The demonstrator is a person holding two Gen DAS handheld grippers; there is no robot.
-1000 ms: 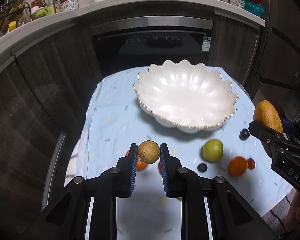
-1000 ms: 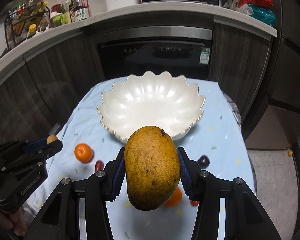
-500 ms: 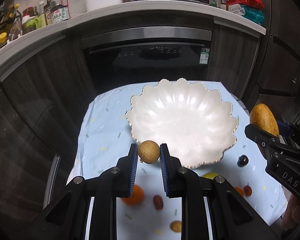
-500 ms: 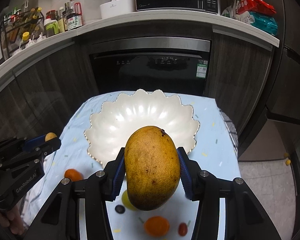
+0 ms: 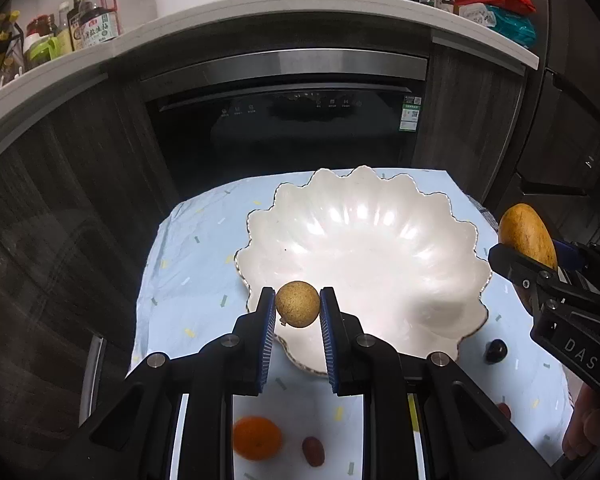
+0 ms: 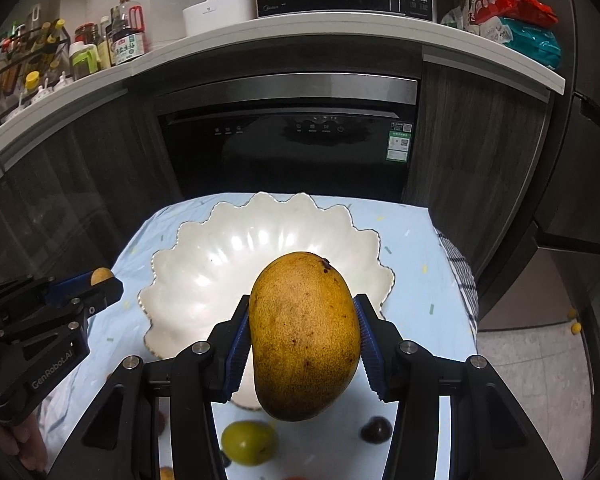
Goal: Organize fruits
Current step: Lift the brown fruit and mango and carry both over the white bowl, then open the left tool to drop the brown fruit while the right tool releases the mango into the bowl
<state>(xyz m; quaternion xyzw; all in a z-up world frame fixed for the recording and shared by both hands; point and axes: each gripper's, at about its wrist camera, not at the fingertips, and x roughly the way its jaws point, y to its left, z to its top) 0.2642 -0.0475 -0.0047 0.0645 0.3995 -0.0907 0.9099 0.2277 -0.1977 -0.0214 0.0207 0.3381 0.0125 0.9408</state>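
Note:
My left gripper (image 5: pixel 297 305) is shut on a small round tan fruit (image 5: pixel 297 304), held over the near left rim of the white scalloped bowl (image 5: pixel 364 240). My right gripper (image 6: pixel 302 330) is shut on a big yellow mango (image 6: pixel 304 332), which hangs in front of the same bowl (image 6: pixel 220 256) near its right front rim. Each gripper shows in the other's view: the right one with the mango (image 5: pixel 527 234) at the right edge, the left one (image 6: pixel 100 280) at the left. The bowl holds nothing.
On the pale blue cloth (image 5: pixel 188 248) lie an orange (image 5: pixel 257 438), a red date (image 5: pixel 313 451), a dark grape (image 5: pixel 495 350), a green fruit (image 6: pixel 249 442) and a dark plum (image 6: pixel 376 429). A dark oven (image 5: pixel 284 128) stands behind the table, under a counter with bottles.
Both grippers have moved forward toward the bowl, each still holding its fruit. The bowl looks nearer and lower, and the loose fruits have slid down to the bottom of both views.

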